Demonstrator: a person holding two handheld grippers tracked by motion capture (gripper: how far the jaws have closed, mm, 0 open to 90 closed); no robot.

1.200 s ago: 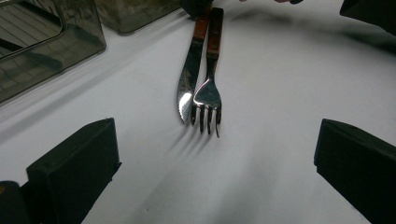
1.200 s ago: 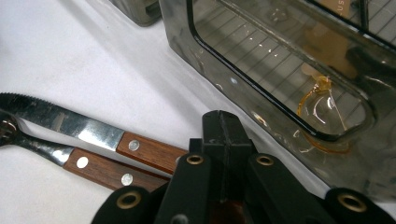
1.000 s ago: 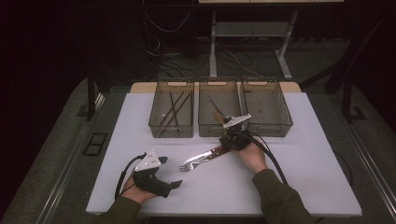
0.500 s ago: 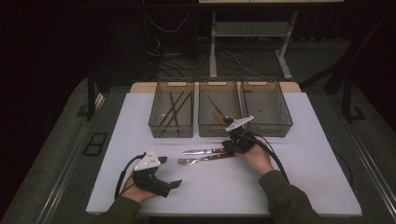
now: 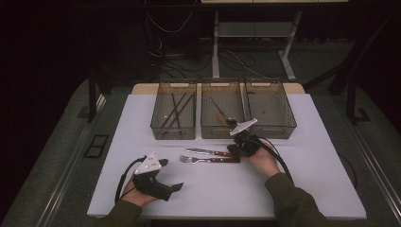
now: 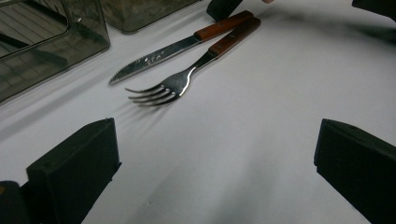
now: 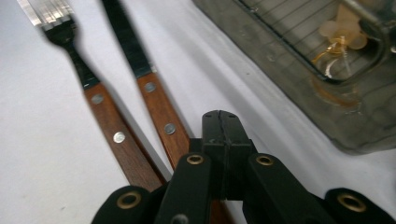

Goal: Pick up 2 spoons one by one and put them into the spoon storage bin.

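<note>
The knife (image 5: 210, 152) and the fork (image 5: 208, 160) lie side by side on the white worktop (image 5: 312, 179), just in front of the three clear bins (image 5: 222, 135). Their long axes run nearly parallel, across the worktop from the person's right to left: wooden handles toward the right, blade tip and tines pointing left. The knife is on the far side, nearer the bins; the fork is nearer the person.

The right gripper (image 5: 240, 147) sits at the handle ends, so it is plainly the closer one. In the right gripper view its jaws are pressed together, with nothing visibly between them, and the tip (image 7: 223, 122) rests over or just beside the knife handle (image 7: 163, 122), with the fork handle (image 7: 116, 135) just to the other side. Whether the tip touches the wood I cannot tell.

The left gripper (image 5: 172, 187) lies low on the worktop, well apart from the cutlery, toward the person's left. Its jaws stand wide with nothing between them, and it looks straight at the fork tines (image 6: 149, 95) and the knife blade (image 6: 154, 58), which point roughly its way.

Any pick-up from the right would, I judge, need the jaws parted first and set across a handle, not along it.
</note>
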